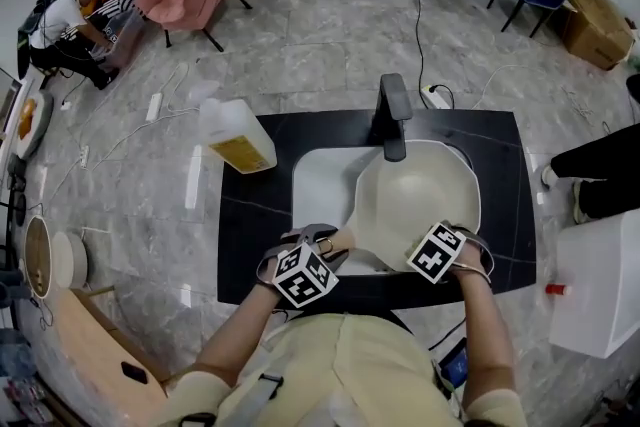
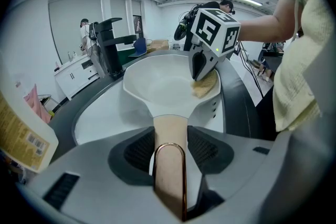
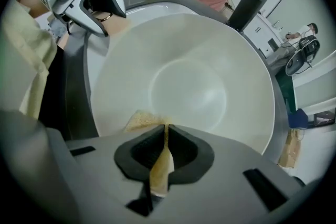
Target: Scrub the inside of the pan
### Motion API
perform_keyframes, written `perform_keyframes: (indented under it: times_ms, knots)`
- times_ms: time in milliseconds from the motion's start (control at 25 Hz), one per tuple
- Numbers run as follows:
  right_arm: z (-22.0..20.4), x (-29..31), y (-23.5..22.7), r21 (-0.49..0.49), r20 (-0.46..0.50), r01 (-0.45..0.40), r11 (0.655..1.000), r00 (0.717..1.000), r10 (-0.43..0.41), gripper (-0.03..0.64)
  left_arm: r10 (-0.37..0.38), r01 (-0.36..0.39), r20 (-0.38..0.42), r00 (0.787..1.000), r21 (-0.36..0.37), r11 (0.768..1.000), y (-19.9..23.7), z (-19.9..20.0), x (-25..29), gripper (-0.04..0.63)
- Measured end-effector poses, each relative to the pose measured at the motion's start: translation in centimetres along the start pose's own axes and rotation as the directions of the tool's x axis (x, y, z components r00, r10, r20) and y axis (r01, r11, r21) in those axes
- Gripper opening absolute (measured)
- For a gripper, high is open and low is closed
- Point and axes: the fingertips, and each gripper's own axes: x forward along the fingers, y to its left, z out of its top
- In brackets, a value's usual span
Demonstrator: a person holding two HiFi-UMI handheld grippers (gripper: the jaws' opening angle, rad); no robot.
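Seen from above, a person stands at the near edge of a black counter (image 1: 500, 175) with a pale sink (image 1: 318, 177) sunk in its middle. A white pan (image 1: 415, 200) fills the right half of the sink, tipped. Its far rim sits close under the dark faucet (image 1: 392, 115) at the counter's far edge, and its tan handle (image 2: 170, 160) points back toward the near edge. The left gripper (image 2: 169, 136) has its jaws set wide, one pad on each side of the handle, clamped on it. The right gripper (image 3: 164, 136) points down into the pan beside the rim nearest the person. Its jaws are almost together, pinching a thin yellowish scrub pad (image 3: 140, 119) whose free edge lies on the pan's inner wall. A yellow-labelled bottle (image 1: 238, 137) stands by the counter's far left corner, well apart from both grippers. Several things could likely go wrong from here. The pad is thin and held only by a narrow pinch, so a hard stroke could drag it out of the jaws, leaving the bare tips to scrape the pan's surface. The pad sits close to the rim, so a stroke toward the person could run off the edge. The pan is steadied only at its handle (a long lever), so pressure on the far wall could twist it in the left grip or knock it against the faucet
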Motion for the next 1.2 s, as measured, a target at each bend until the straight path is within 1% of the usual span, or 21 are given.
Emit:
perform_keyframes:
  times_ms: [160,360,600,760,920,1080,1200]
  knots:
    - [1.5,0.0,1.1,-0.009,0.043,-0.057,0.998,0.997,0.058,0.037,0.002,-0.002,0.0,1.0,0.0,1.0,0.0,0.1,0.0,0.201]
    - [4.1,0.2,2.6,-0.015,0.109,-0.126,0.992,0.986,0.127,0.037,0.002,-0.002,-0.001,1.0,0.001,1.0,0.1,-0.2,0.1,0.201]
    - [7.5,-0.1,3.0,-0.007,0.196,-0.16,0.987,0.968,0.158,0.037,0.006,-0.006,-0.002,1.0,0.004,1.0,0.1,-0.1,0.1,0.201]
    - [10.1,-0.2,2.3,0.034,0.283,-0.155,0.987,0.949,0.139,0.037,0.007,-0.006,-0.003,1.0,0.005,1.0,0.1,-0.1,0.1,0.201]
    - [12.5,-0.4,1.0,0.102,0.383,-0.144,0.984,0.919,0.095,0.037,0.004,-0.004,-0.003,1.0,0.002,1.0,0.1,-0.1,0.2,0.201]
    - [13.7,-0.7,-0.2,0.187,0.428,-0.139,0.972,0.902,0.047,0.037,0.006,-0.006,-0.003,1.0,0.004,1.0,0.1,-0.1,0.1,0.201]
    - [14.6,-0.7,-1.4,0.241,0.467,-0.122,0.963,0.884,-0.005,0.037,0.006,-0.006,-0.005,1.0,0.002,1.0,0.2,-0.2,0.2,0.201]
